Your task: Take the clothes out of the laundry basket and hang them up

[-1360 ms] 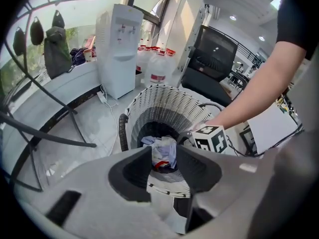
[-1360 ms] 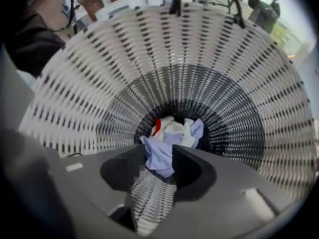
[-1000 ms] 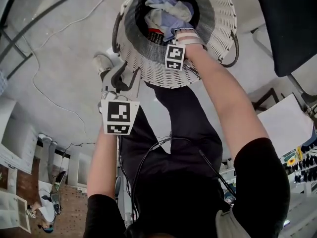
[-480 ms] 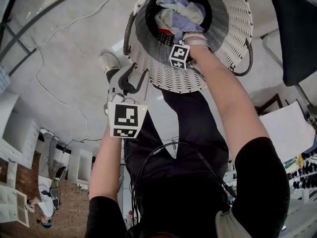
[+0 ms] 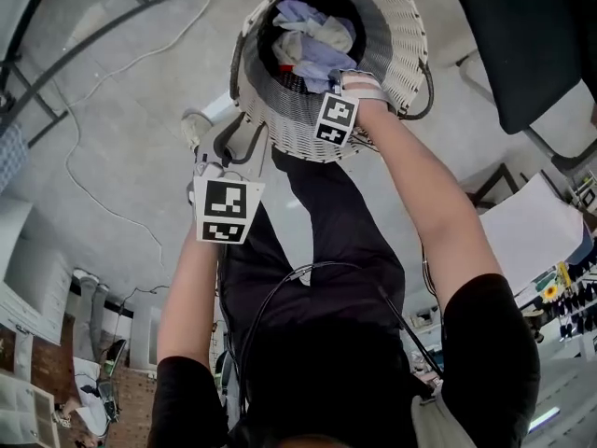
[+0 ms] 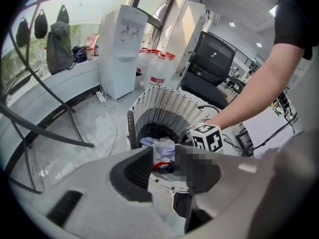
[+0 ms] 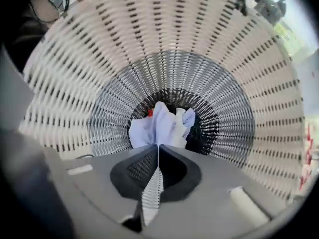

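None of the clothes are out yet, as far as I can see: they lie in a crumpled pale and lavender heap at the bottom of the basket, with a bit of red showing among them, and nothing in my views has been hung. So I judge the task to be at its very start, with the first grab and all the hanging left to do. My right hand-held gripper is at the basket's mouth, arm stretched out, pointing straight down the wicker; its jaws are closed together with nothing between them, and the heap sits ahead of the tips, apart from them. My left hand-held gripper hangs outside the basket, just beside its wall, jaws parted and empty, looking in over the rim.
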Demonstrator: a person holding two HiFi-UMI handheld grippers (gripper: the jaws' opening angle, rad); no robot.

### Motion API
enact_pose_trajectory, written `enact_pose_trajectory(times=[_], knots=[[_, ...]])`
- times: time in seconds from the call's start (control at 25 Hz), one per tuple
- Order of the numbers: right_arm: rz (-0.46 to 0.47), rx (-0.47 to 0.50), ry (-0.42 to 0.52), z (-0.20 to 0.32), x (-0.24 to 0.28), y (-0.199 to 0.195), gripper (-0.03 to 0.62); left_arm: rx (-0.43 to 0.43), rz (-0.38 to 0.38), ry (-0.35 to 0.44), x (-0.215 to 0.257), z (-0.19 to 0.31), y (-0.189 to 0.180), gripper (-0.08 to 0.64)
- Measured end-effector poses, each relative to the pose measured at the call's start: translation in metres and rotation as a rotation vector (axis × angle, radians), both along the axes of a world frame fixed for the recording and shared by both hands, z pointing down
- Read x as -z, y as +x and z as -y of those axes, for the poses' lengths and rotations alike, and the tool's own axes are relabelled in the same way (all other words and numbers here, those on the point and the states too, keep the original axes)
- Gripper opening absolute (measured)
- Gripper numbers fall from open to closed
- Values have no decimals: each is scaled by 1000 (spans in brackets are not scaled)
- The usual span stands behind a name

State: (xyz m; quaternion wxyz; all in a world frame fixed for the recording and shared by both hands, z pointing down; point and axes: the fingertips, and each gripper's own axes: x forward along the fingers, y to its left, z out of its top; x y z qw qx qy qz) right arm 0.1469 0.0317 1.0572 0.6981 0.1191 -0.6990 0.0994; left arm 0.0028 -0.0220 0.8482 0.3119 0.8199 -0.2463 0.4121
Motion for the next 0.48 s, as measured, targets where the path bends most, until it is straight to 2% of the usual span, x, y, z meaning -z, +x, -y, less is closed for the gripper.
enact_pose_trajectory(times=[0.24,0.48], knots=[[65,-287,88,8,93,7,17,-43,-37,41,46,6,-8,146],[186,-639,222,30,217,6,17,-114,-49,78,104,4,-23,146]])
